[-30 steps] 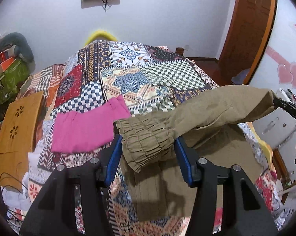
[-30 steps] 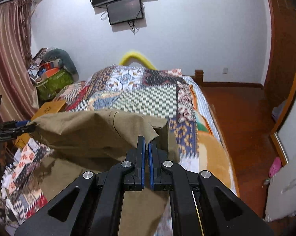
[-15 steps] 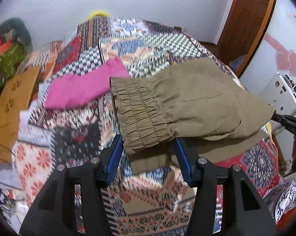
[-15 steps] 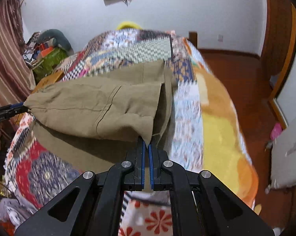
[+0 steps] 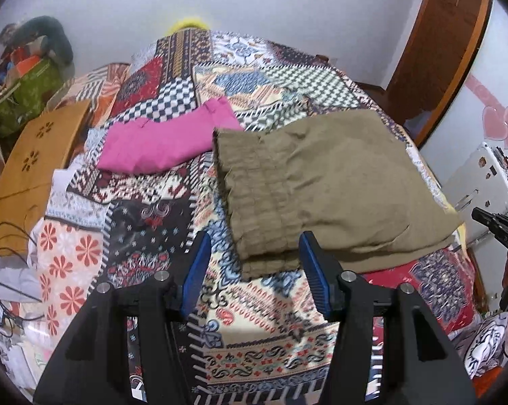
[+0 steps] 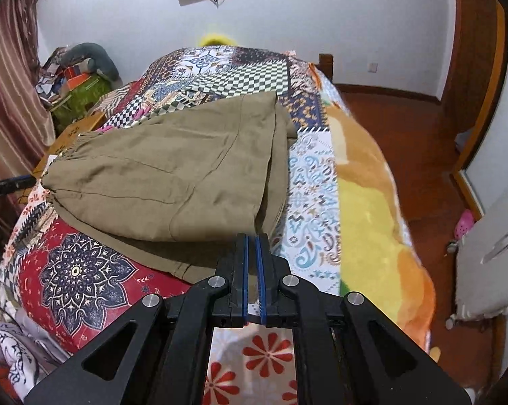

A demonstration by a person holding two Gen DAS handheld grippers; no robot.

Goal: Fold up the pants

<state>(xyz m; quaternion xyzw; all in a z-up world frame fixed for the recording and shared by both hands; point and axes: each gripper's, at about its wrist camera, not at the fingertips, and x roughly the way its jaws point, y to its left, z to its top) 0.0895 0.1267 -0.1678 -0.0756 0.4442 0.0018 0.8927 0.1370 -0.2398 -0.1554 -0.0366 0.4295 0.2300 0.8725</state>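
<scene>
The olive-brown pants (image 5: pixel 321 182) lie folded on the patchwork bedspread (image 5: pixel 146 229), gathered waistband toward my left gripper. My left gripper (image 5: pixel 252 263) is open, its blue pads on either side of the waistband's near corner, just short of it. In the right wrist view the pants (image 6: pixel 166 175) lie flat, and my right gripper (image 6: pixel 252 239) has its pads almost together with a thin gap, at the near right corner of the fold; no cloth shows between them. The right gripper also shows in the left wrist view (image 5: pixel 490 222) at the far right edge.
A folded pink garment (image 5: pixel 166 138) lies on the bed left of the pants. A wooden lap table (image 5: pixel 34 165) leans at the bed's left side. A white appliance (image 5: pixel 483 175) stands right. Clutter (image 6: pixel 78 77) is piled by the curtain. The wooden floor (image 6: pixel 406 135) lies right of the bed.
The pants were held up by both grippers, then lowered onto the bed. Both grippers have let go and pulled back slightly; the pants now lie flat, folded over.
</scene>
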